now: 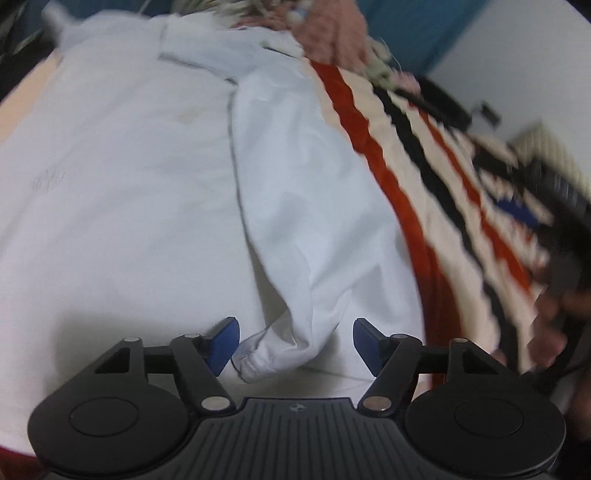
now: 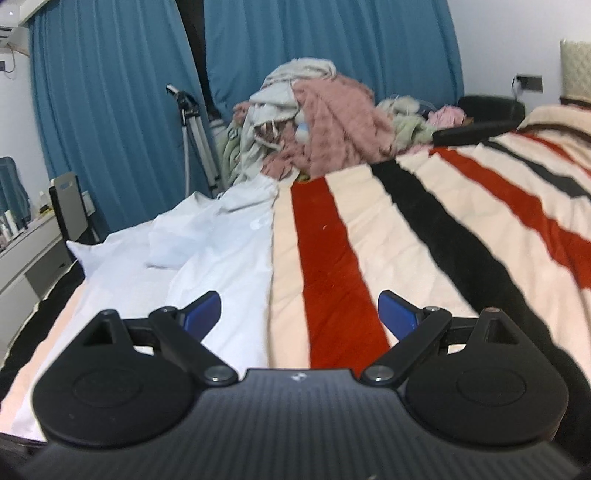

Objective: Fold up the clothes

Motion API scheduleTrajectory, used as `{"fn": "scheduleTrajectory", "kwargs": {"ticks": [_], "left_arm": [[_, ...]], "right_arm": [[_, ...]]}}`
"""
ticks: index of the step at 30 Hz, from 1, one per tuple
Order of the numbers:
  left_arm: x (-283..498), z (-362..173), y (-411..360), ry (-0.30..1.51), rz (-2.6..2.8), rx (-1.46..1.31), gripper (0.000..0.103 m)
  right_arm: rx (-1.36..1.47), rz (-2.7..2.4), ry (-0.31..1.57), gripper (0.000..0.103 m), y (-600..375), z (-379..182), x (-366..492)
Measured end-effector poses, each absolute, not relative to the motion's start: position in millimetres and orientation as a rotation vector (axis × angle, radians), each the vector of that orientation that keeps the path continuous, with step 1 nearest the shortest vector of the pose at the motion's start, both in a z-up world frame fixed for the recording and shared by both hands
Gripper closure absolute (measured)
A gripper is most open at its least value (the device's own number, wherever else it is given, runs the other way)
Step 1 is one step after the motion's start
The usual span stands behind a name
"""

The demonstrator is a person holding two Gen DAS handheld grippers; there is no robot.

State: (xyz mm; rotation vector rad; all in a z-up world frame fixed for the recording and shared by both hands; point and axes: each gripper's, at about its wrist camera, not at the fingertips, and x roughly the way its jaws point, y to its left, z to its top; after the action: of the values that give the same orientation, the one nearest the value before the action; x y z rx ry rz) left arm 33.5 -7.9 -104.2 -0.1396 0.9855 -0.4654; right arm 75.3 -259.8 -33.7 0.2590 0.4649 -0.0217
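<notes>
So from the left wrist camera, the left gripper (image 1: 295,345) is hanging low over a white shirt (image 1: 129,184) that's spread flat on the bed. Its blue pads (image 1: 223,345) are spread wide apart and nothing is pinched between them. A long sleeve (image 1: 306,229) of the shirt runs down the middle of the view, and its cuff (image 1: 255,360) sits bunched up right between the pads, close to the left one, though I can't say it's actually touching. To the right of the shirt you get the striped blanket (image 1: 424,177), cream with red and black bands, pretty smeared with blur on that side. At the far edge there's a bit of pink fluffy fabric (image 1: 332,33).

The right wrist camera sits higher and looks across the whole bed. The right gripper (image 2: 299,314) is also wide open and empty, hovering over the spot where the shirt's right edge meets the blanket (image 2: 369,240). The white shirt (image 2: 221,251) lies on the left part of the bed, with a crumpled fold near its middle. Way at the far end there's a big pile of clothes (image 2: 321,125), pinks, greys and pale greens all heaped up. Behind that are blue curtains (image 2: 110,92), and a tripod (image 2: 192,129) stands left of the pile.
</notes>
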Motion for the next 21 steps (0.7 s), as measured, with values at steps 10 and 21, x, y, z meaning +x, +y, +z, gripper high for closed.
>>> {"fn": "scheduleTrajectory", "kwargs": {"ticks": [10, 21], "left_arm": [[15.0, -94.3, 32.3, 1.058, -0.498, -0.447, 0.100], [4.4, -48.2, 23.1, 0.829, -0.374, -0.149, 0.018]], "right_arm": [[0.253, 0.043, 0.457, 0.010, -246.7, -28.4, 63.4], [0.238, 0.125, 0.375, 0.010, -233.1, -19.1, 49.5]]}}
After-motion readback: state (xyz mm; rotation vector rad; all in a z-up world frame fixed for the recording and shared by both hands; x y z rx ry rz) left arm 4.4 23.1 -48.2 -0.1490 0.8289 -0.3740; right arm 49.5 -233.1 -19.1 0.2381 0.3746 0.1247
